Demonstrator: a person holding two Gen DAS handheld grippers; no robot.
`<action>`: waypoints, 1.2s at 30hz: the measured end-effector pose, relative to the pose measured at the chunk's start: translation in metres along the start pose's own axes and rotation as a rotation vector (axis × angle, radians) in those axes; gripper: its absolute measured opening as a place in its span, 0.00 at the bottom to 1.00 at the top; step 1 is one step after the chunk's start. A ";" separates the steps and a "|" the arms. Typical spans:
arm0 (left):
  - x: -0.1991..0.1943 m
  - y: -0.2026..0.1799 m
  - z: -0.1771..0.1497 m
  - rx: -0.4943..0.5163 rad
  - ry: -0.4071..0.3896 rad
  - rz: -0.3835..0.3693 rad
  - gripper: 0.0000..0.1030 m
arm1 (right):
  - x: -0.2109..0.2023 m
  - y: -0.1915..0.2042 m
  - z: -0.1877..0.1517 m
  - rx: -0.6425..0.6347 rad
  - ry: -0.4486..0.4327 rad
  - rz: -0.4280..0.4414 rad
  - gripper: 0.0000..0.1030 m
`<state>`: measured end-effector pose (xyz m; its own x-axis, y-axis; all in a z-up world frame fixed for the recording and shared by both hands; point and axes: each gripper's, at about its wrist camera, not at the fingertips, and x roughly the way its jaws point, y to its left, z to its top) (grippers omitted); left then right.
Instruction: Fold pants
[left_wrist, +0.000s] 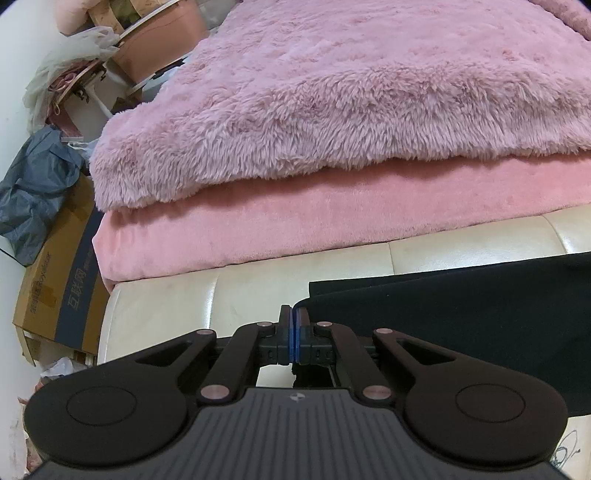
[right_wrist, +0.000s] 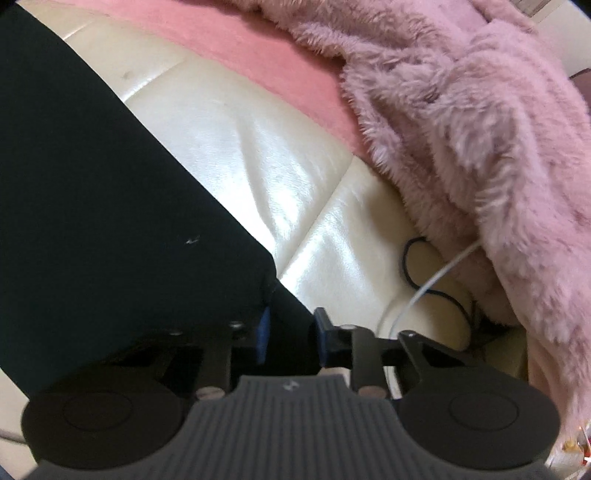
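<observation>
pants: black pants (left_wrist: 461, 321), flat on the cream padded bench (left_wrist: 229, 280) at the foot of the bed; also seen as a big dark slab in the right wrist view (right_wrist: 92, 184)
long axis: judged to run side to side between the two grippers, roughly parallel to the bed edge
left gripper: left gripper (left_wrist: 294, 325) has blue pads pressed together; the pants' end edge sits just right of the fingers, touching or nearly so; cannot tell if cloth is pinched between them
right gripper: right gripper (right_wrist: 291, 332) has fingers apart with dark cloth sitting in the gap; straddling a corner or edge of the pants, not clamped
key relation: fabric lies right of the left fingers and up-left of the right fingers; each gripper is at its own end, so neither is clearly nearer
step guess: looks like taking hold of both ends before carrying one end over the other
materials: pants are matte, thin, limp, with straight hems; bench is glossy, smooth, seamed leather-like, so slippery
surroundings: fluffy pink blanket (left_wrist: 332, 92) over a smooth pink sheet (left_wrist: 258, 225); white and black cables (right_wrist: 424, 273) on the bench near the right gripper; cardboard box (left_wrist: 55, 280) on the floor to the left
risk: thin cloth may slip out of a shallow pinch
</observation>
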<state>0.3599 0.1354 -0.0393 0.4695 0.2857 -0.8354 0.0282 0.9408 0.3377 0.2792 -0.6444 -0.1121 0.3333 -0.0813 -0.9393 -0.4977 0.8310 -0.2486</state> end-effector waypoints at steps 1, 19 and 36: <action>-0.001 0.001 0.000 -0.003 -0.003 -0.002 0.00 | -0.005 -0.001 -0.001 0.021 -0.011 0.004 0.10; -0.004 -0.008 0.015 0.063 -0.019 0.002 0.00 | -0.042 -0.024 -0.045 0.430 -0.123 -0.052 0.00; 0.020 0.011 0.012 -0.078 -0.067 -0.058 0.19 | -0.032 0.017 -0.036 0.519 -0.118 -0.275 0.29</action>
<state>0.3799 0.1495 -0.0471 0.5275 0.2201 -0.8205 -0.0104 0.9675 0.2528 0.2313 -0.6474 -0.0944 0.4958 -0.2949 -0.8168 0.0661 0.9507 -0.3031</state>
